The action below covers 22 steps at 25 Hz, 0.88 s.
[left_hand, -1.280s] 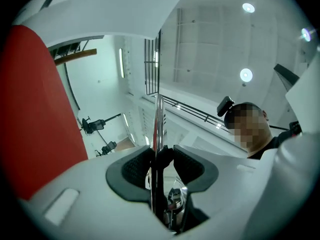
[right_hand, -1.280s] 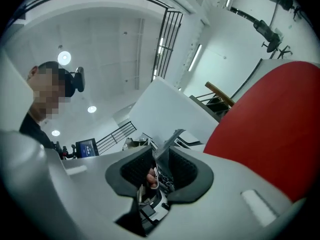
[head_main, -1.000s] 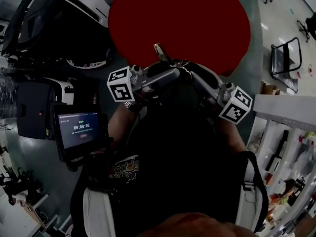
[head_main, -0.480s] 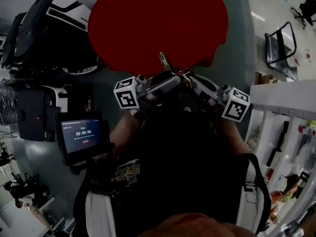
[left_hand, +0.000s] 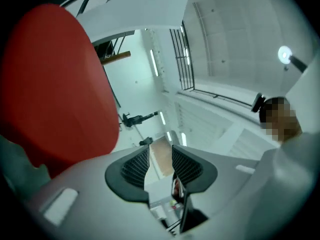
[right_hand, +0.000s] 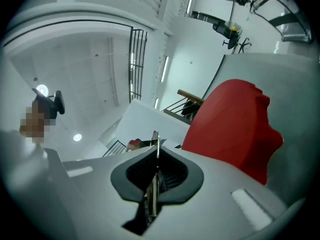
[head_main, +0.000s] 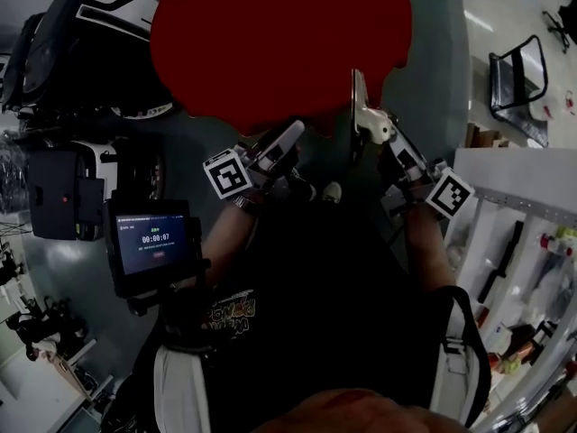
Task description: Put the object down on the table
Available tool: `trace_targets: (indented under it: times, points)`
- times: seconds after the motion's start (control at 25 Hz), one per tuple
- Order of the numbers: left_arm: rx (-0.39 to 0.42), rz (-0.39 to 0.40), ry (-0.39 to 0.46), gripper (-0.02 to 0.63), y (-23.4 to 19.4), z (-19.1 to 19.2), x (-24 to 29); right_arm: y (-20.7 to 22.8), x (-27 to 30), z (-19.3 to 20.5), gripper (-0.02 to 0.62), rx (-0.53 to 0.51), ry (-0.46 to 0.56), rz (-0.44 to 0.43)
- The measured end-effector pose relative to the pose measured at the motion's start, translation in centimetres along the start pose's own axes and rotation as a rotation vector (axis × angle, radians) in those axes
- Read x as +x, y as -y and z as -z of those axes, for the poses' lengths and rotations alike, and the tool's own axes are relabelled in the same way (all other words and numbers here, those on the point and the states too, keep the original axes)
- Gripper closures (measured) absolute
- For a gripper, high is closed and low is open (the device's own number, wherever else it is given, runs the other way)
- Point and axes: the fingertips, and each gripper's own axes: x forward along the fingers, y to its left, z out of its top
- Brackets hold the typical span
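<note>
Grey-green floor fills the head view, with black-and-white machines (head_main: 99,25) at the left and white shelving (head_main: 509,215) at the right. Ahead of the person lies a broad dark-red round bench top (head_main: 279,43).

The left gripper (head_main: 296,130) is raised in front of the person's black shirt (head_main: 315,314), close to the top's near edge. The left gripper view shows its fingers a narrow gap apart, with only the far room seen between them.

The right gripper (head_main: 359,87) reaches up-frame across that edge. Its fingers are pressed together. A thin pale edge runs along their seam, but I cannot tell whether it is a held thing. No view lets me make out the object to be put down.

A black tablet with a lit screen (head_main: 151,244) sits by the person's left arm.
</note>
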Motion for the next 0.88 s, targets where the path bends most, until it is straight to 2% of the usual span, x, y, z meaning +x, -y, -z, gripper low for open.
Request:
trace_targets:
  times: [0.08,0.16,0.32,0.56,0.76,0.88]
  points:
    - [0.066,-0.12,-0.051,0.463,-2.4,0.3,-1.7,1.4,1.6,-1.2,0.589,-0.054,-0.002,0.044]
    - [0.08,-0.174,-0.06,0.463,-4.4,-0.2,-3.2,2.6,4.3,-2.0,0.589,-0.101,-0.022,0.067]
    - [0.035,-0.201,-0.048,0.466,-7.1,-2.9,-3.8,6.0,10.6,-2.3,0.589,-0.204,-0.094,0.154]
    - [0.088,-0.219,-0.077,0.476,-10.8,-7.1,-3.6,13.1,20.4,-2.5,0.589,-0.364,-0.214,0.304]
    - [0.07,-0.269,0.003,0.478,-12.8,-10.9,-5.8,18.9,27.5,-2.4,0.589,-0.424,-0.323,0.391]
    - [0.047,-0.313,0.061,0.48,-13.7,-12.1,-7.6,22.5,31.4,-2.2,0.589,-0.546,-0.456,0.45]
